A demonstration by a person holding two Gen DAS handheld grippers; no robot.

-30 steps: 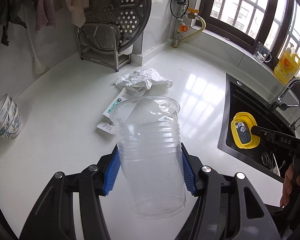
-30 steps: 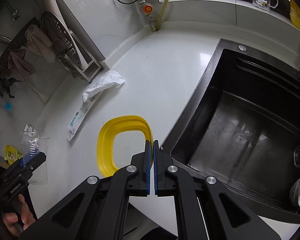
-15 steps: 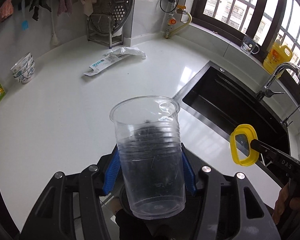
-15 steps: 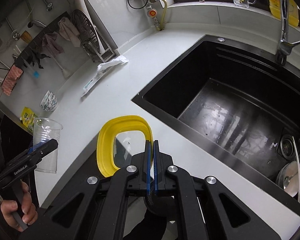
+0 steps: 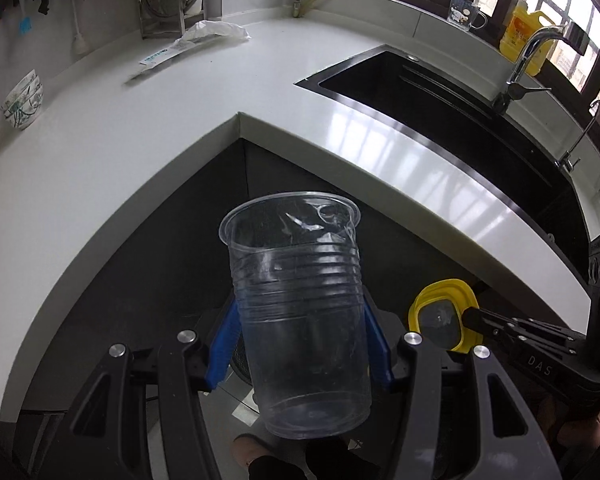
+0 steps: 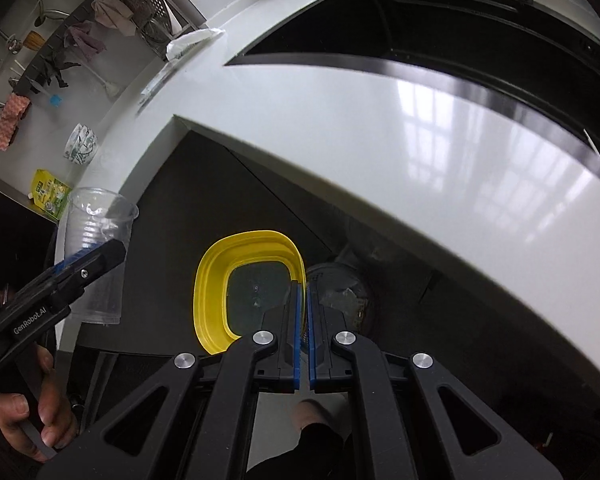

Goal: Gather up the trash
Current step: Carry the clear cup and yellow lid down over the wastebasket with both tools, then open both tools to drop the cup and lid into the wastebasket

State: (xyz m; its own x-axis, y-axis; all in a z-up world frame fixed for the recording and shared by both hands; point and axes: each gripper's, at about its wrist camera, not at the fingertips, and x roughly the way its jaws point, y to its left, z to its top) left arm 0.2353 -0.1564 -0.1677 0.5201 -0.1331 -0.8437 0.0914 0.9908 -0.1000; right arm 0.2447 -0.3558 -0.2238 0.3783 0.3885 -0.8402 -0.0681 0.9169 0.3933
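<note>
Both pieces of trash are in hand and off the tabletop (image 5: pixel 148 152), held out past its inner corner above the floor, so the step in hand looks like the carry to a bin. The left claw (image 5: pixel 298 332) is clamped on the clear plastic cup (image 5: pixel 300 312), upright between the blue pads; the right claw (image 6: pixel 303 312) is pinched fully together on the rim of the yellow lid (image 6: pixel 212 292). A round dark bin (image 6: pixel 340 300) sits below, mostly hidden behind the right claw and the cup, its opening hard to make out. The next move calls for lining each item over it before letting go. A crumpled wrapper (image 5: pixel 216 32) lies near the tabletop's far edge.
</note>
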